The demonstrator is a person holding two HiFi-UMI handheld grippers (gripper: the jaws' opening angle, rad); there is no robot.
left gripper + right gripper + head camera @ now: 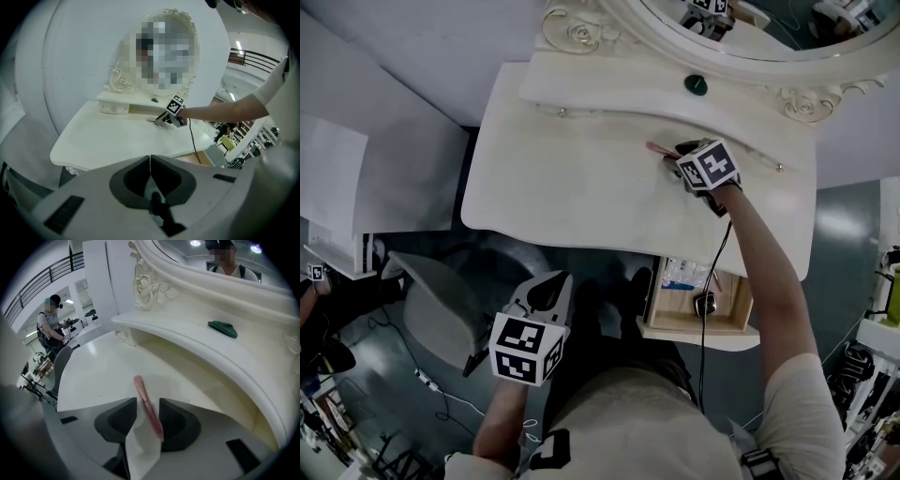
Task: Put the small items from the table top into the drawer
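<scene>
Closest in, the left gripper hangs low off the table's front edge, jaws clenched together on nothing. Just past it the wooden drawer stands pulled open under the dressing table, a few bits inside. Out over the table top, the right gripper points down with jaws apart, straddling a slim pink stick lying flat, not clamped. Beyond, a small green item sits on the raised shelf below the mirror.
</scene>
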